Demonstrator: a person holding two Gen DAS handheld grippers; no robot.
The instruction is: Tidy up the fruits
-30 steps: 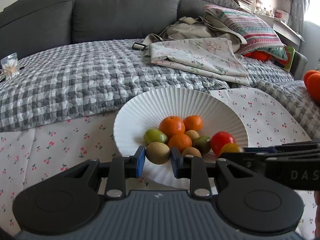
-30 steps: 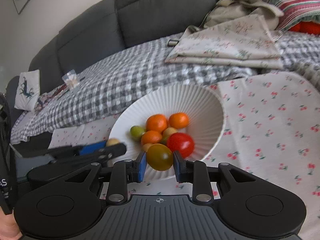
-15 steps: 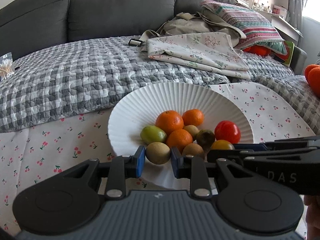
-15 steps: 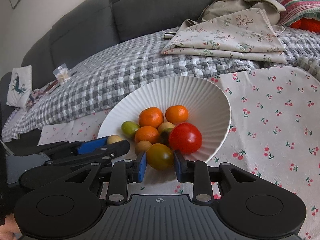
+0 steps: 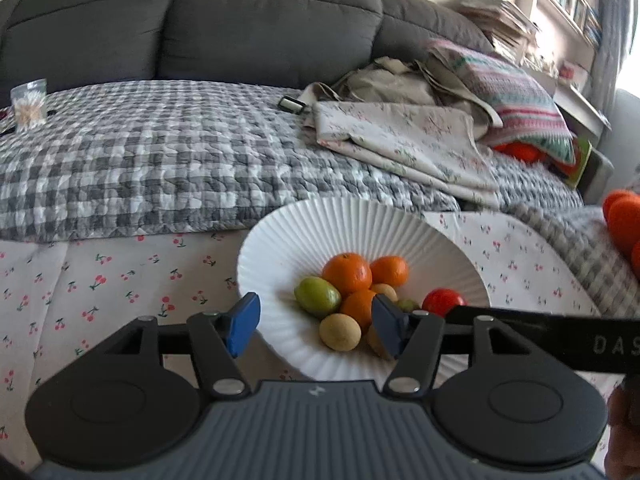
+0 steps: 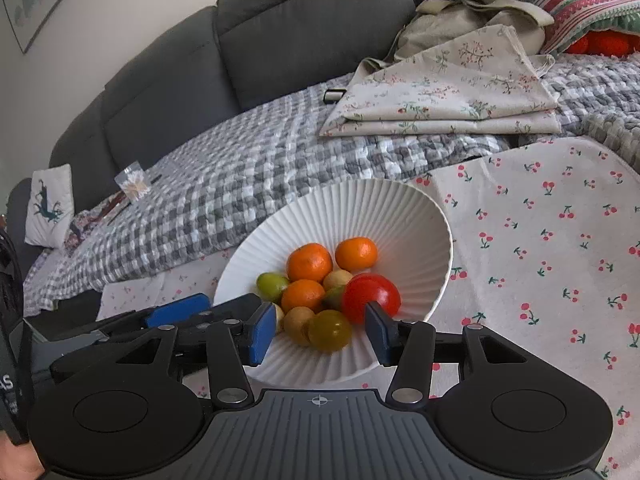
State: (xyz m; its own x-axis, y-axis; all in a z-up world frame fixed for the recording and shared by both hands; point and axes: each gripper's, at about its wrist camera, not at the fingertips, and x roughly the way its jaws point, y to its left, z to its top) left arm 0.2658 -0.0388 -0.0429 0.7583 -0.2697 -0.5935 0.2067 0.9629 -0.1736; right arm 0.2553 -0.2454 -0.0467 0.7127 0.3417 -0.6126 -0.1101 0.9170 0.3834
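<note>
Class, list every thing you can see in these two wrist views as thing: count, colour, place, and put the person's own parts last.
bowl: one, white, ribbed, on the cherry cloth
oranges: three, orange, in the bowl
red tomato: one, red, right side of the pile
dark tomato: one, olive-brown, front of the pile
green fruit: one, green, left of the pile
tan fruit: several, tan, among the pile; exact count unclear
cherry cloth: one, white with red cherries, under the bowl
checked quilt: one, grey and white, on the sofa seat
sofa: one, dark grey, behind
folded cloths: a stack, beige floral, on the quilt
striped pillow: one, multicoloured, far right
left gripper: black, blue pads, opening, touching nothing
right gripper: black, blue pads, opening, dark tomato between, untouched
</note>
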